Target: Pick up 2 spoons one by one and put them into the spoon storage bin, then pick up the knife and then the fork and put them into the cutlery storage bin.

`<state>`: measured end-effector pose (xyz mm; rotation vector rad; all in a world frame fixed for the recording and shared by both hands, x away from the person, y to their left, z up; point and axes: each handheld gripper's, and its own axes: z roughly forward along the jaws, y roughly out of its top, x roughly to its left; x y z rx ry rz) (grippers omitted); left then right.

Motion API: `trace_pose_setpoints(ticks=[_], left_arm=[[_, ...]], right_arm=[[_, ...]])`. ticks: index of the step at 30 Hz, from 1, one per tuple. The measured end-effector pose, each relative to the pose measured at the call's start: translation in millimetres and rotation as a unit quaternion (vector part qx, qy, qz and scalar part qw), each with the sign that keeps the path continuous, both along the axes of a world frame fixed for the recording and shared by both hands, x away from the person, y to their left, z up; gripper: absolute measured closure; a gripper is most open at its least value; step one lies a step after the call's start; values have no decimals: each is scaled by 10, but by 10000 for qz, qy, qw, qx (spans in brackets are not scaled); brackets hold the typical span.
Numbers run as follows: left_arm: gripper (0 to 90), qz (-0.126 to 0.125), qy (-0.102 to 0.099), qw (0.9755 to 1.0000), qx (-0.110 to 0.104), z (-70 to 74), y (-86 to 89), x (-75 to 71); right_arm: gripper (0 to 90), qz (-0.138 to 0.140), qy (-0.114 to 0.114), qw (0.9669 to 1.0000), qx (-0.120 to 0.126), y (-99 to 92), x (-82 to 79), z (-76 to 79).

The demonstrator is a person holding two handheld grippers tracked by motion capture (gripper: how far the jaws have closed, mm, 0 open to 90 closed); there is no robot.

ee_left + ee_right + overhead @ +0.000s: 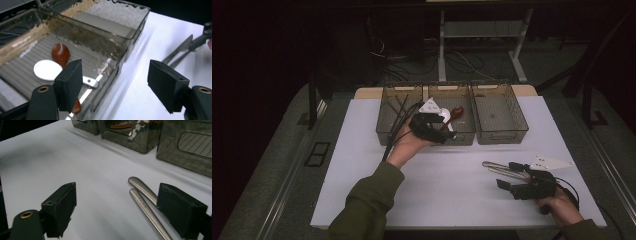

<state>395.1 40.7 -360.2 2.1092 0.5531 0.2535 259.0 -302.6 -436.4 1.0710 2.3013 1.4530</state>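
Left gripper [115,86] wide above middle bin [462,136] — wooden spoon [60,53] inside

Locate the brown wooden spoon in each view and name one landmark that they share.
High view: the wooden spoon lies in the middle bin, right of the left tongs.
Left gripper view: its bowl sits centre-left, beside a white dish.
Right gripper view: its handle glows through the bin's front wall, top centre.
Shared landmark: the middle bin.

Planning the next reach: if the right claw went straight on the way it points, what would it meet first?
Probably bare white table first; the two metal handles lie just right of its line, by the right pad. Farther on stands the middle bin, though depth is hard to judge.
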Motion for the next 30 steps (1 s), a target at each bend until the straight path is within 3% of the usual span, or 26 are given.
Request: trace_pose_setpoints(ticks=[8,20,30], left_arm=[[240,35,42,10000,-76,-121,202,-211],[150,316,29,9988,-374,-309,605,-581],[107,532,50,9975,-464,-504,961,-906]], right_arm=[[158,-13,5,10000,-2,-1,0,0],[158,-22,3,10000,-26,2,8,-6],[158,-48,-13,10000,6,-9,8,2]])
